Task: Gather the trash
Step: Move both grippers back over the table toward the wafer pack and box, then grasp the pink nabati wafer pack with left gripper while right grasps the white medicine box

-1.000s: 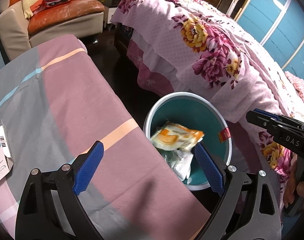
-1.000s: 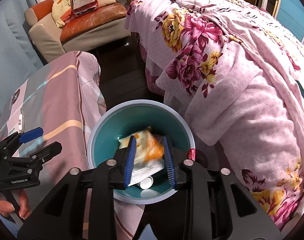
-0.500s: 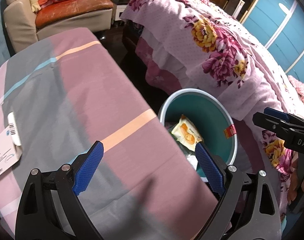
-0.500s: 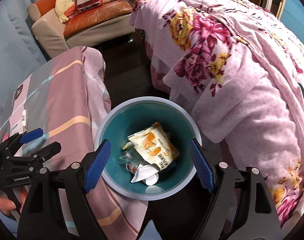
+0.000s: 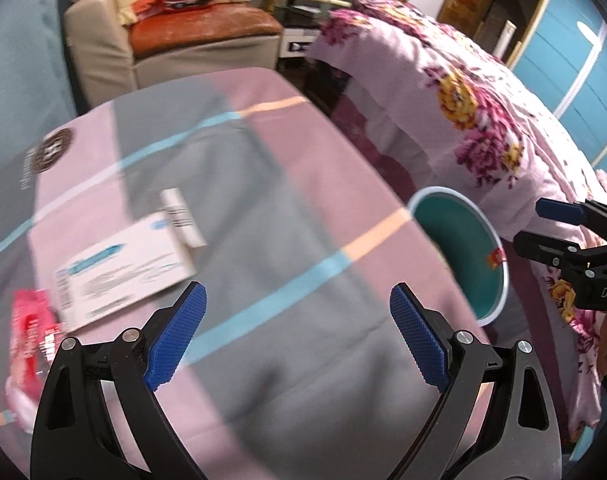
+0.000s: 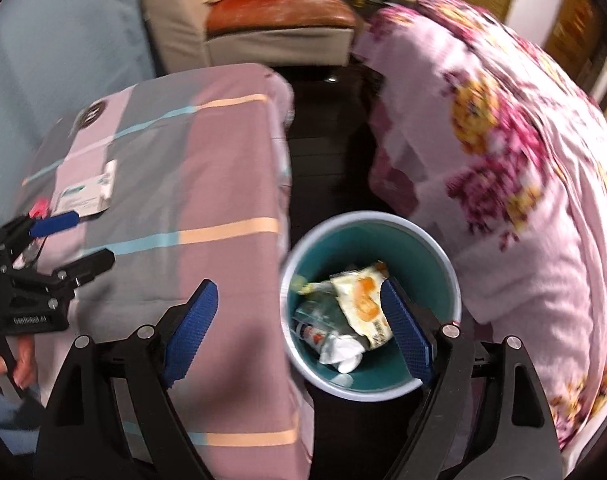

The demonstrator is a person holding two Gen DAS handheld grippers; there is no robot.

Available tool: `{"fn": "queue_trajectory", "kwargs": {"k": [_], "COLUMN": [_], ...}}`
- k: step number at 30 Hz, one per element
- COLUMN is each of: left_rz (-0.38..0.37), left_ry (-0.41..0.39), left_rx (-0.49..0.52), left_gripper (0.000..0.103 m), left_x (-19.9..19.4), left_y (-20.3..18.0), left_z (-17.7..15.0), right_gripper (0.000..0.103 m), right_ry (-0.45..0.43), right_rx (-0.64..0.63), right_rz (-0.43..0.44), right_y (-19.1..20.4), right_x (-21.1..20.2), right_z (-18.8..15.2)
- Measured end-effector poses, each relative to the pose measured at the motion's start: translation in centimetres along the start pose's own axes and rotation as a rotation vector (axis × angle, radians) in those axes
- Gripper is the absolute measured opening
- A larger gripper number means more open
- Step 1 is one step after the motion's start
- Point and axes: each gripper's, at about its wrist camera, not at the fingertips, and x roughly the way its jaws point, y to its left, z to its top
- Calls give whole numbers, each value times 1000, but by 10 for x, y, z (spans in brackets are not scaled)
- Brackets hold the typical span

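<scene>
Two grippers, both empty, over a bedside table draped in a striped cloth (image 5: 303, 184); landmark for all positions is the teal bin (image 6: 419, 248) standing on the dark floor between table and bed.

Right gripper (image 6: 299, 316): jaws wide and opening a little further, nothing between the pads; it hangs above the table edge with its outer pad over the bin's mouth. Inside the bin lie an orange-and-white snack wrapper (image 6: 363, 300), crumpled white paper and a small bottle, so that wrapper counts as delivered.

Left gripper (image 5: 295, 340): jaws spread wide, holding nothing, aimed at the cloth on the table side of the bin.

Remaining trash, farther from the bin across the table: a white printed box (image 5: 123, 268) with its flap open, and beyond it a red wrapper (image 5: 27, 332) at the table's far edge. A dark book (image 5: 11, 184) lies behind the box, probably not trash.

Judged step: reach for the next item. The box is flat and broad; the jaws should straddle its narrow side or its raised flap, pads square to the edges, then close firmly before lifting. The thin red wrapper would be better pinched at a crease.
</scene>
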Motion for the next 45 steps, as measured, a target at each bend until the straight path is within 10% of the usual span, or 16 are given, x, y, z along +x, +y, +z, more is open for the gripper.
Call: {"fn": "queue_trajectory", "kwargs": {"k": [18, 33, 38, 45], "left_rz": [213, 145, 142, 134], "left_ry": [-5, 48, 29, -1], "left_rx": [-121, -133, -130, -181], "left_gripper": [93, 93, 57, 49], "left_x": [-56, -16, -17, -27], "left_y": [170, 200, 205, 226], "left_z": [-57, -66, -68, -69], "right_gripper": [83, 83, 83, 83], "right_ry": [74, 143, 149, 204], "right_rx": [-380, -583, -695, -848], "right_rz": [65, 54, 66, 120], "right_y": [167, 231, 251, 285], "right_x": [12, 38, 49, 75], "right_z": [32, 38, 49, 67]}}
